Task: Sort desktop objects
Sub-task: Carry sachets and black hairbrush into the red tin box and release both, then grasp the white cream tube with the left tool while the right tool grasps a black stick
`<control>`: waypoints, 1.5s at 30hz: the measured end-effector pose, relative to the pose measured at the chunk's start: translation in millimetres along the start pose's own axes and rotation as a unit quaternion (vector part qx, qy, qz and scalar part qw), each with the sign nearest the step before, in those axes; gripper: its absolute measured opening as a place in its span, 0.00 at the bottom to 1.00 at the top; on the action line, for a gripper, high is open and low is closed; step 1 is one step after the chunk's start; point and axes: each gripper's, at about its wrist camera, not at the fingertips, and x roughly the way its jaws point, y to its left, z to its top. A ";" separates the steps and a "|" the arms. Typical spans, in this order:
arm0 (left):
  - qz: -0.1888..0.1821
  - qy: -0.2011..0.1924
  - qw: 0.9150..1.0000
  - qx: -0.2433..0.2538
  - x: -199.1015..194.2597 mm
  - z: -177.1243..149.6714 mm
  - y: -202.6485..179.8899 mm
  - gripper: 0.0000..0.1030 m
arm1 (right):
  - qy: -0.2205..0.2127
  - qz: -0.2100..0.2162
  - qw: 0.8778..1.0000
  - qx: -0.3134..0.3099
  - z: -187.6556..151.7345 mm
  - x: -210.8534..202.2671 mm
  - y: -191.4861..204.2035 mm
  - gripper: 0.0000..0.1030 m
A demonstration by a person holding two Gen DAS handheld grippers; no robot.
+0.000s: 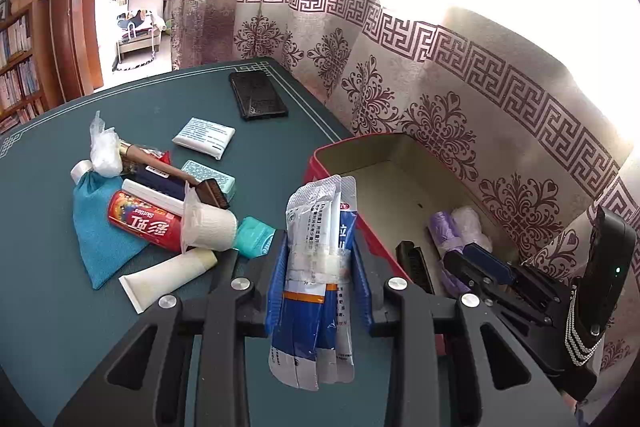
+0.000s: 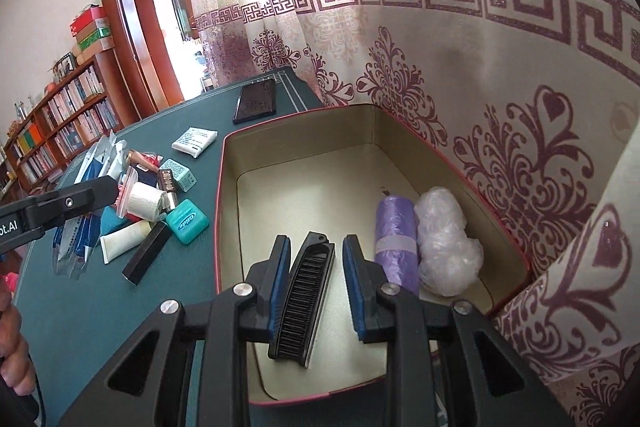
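Nearest the left wrist camera, the left gripper [image 1: 318,267] is clamped on a taped bundle of blue-and-white sachets [image 1: 320,227], both pads pressing its sides. The bundle stands upright and is held above the green table mat [image 1: 48,307], just beside the near left wall of the red box [image 1: 344,155].

In the right wrist view, the right gripper [image 2: 316,287] sits inside the box at 6 o'clock. A black folding comb [image 2: 306,299] lies between its fingers. The left pad is against the comb; a gap shows at the right pad, so a grip cannot be confirmed.

The box interior is beige with a red rim. At 3 o'clock of the comb lie a purple bag roll [image 2: 394,239] and a clear plastic bag wad [image 2: 446,239], touching each other.

At 9 o'clock of the box, a cluster rests on the mat: white tube [image 1: 168,279], teal floss case [image 2: 187,221], red Skittles tube [image 1: 146,227], gauze roll [image 1: 208,223], blue pouch [image 1: 100,239].

Farther out at 11 o'clock lie a tissue packet [image 1: 204,137] and a black phone [image 1: 258,95].

Beyond: a patterned curtain [image 1: 440,87], a bookshelf [image 2: 60,123] and a wooden door frame [image 1: 76,7].
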 end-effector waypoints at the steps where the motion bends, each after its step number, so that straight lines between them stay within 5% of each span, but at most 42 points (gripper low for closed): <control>1: -0.006 0.002 1.000 0.005 2.9 2.1 -5.5 0.32 | 0.000 0.002 1.000 0.001 -1.0 -0.8 -0.9 0.29; 12: -0.077 0.037 0.996 0.025 46.0 29.8 -60.8 0.32 | -0.005 0.011 1.000 -0.009 -8.5 -7.4 1.7 0.30; 16: -0.097 0.050 0.994 0.018 59.3 38.9 -72.4 0.34 | -0.006 0.011 1.000 0.009 -9.0 -8.4 -4.3 0.44; 20: -0.109 0.055 0.993 -0.003 66.4 42.3 -69.1 0.55 | -0.005 0.010 1.000 0.016 -10.9 -5.8 -6.8 0.45; 31: -0.026 0.047 0.998 -0.041 62.9 36.3 -9.3 0.57 | -0.008 0.018 1.000 0.004 -10.6 -0.2 6.4 0.45; 45: 0.071 0.057 0.989 -0.115 49.6 10.0 109.3 0.57 | -0.004 0.045 0.999 -0.025 -4.4 -0.3 49.7 0.51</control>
